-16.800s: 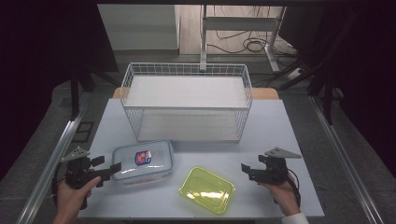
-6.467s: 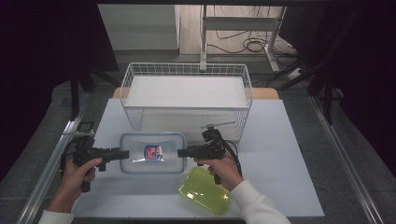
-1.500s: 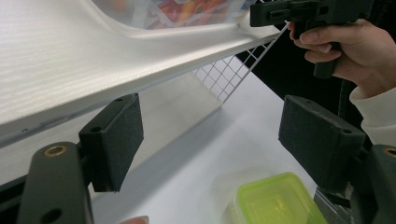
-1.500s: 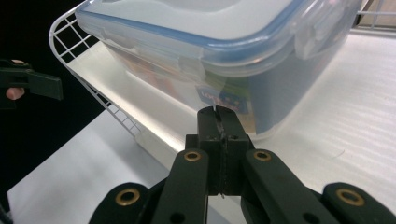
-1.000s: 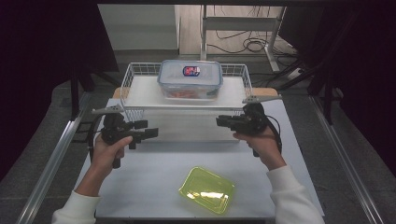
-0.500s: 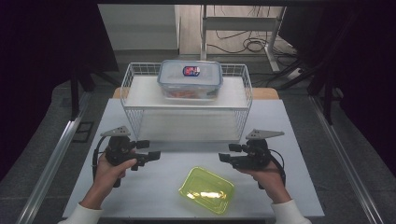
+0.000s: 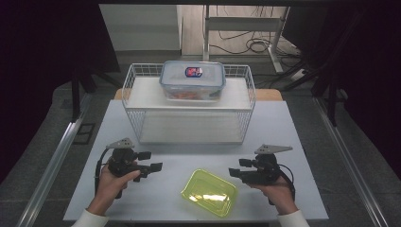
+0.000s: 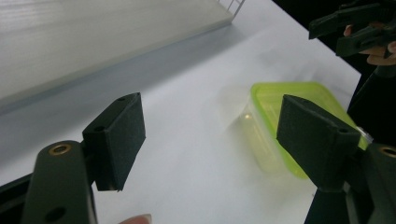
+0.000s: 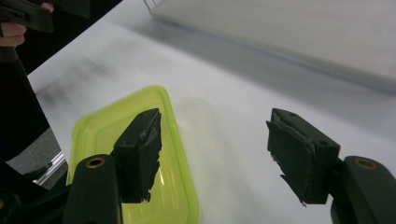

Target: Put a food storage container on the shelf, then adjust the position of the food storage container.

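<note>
High view, one entry: we are bringing the left gripper [image 7: 152,167] and right gripper [image 7: 235,172], jaws apart and empty, toward the green box [image 7: 209,192] lying near the table [image 7: 302,156] front edge, risking a shove off it.

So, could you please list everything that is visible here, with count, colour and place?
Clear container: 1, clear with blue-grey lid and a red-blue label, on top of the rack.
Wire rack: 1, white, at the far middle of the table.
Green container: 1, yellow-green, on the table near the front edge, between the grippers.
Table: 1, white.
Left gripper: 1, black, open, empty, front left.
Right gripper: 1, black, open, empty, front right.
Hands: 2, one holding each gripper.
</note>
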